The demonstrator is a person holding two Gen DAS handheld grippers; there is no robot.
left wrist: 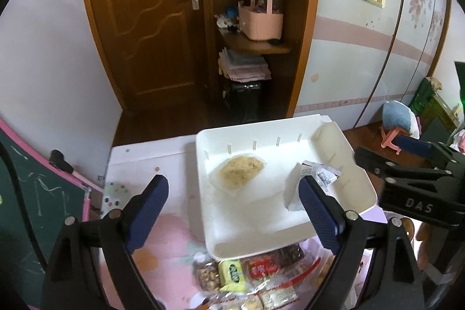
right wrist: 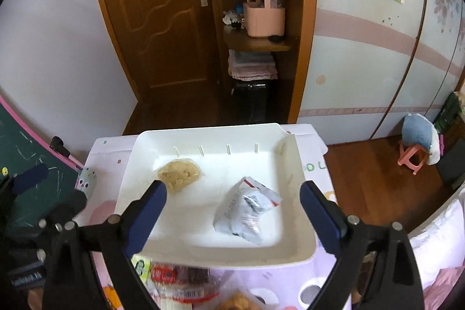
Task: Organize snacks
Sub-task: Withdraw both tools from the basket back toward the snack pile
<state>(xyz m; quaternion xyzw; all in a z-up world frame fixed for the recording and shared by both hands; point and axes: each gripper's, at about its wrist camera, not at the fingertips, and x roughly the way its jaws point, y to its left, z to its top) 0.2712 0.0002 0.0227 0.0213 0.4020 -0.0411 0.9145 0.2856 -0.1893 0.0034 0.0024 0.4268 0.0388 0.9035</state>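
Your right gripper [right wrist: 232,205] and left gripper [left wrist: 234,205] both stand spread and empty over the white bin [right wrist: 302,249], where a crinkly silver packet [right wrist: 247,211] and a clear pouch [right wrist: 180,173] lie. The remaining snacks [left wrist: 247,275] on the desk [left wrist: 162,252] look light, soft and slippery, so pinch each across its middle. A wooden door [left wrist: 145,19] and shelves [left wrist: 255,45] stand behind.

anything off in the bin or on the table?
Nothing spilled or damaged. The white bin sits skewed to the table edge, holding a clear pouch of beige snack and a crumpled silver packet. Remaining snack packs lie jumbled in front.
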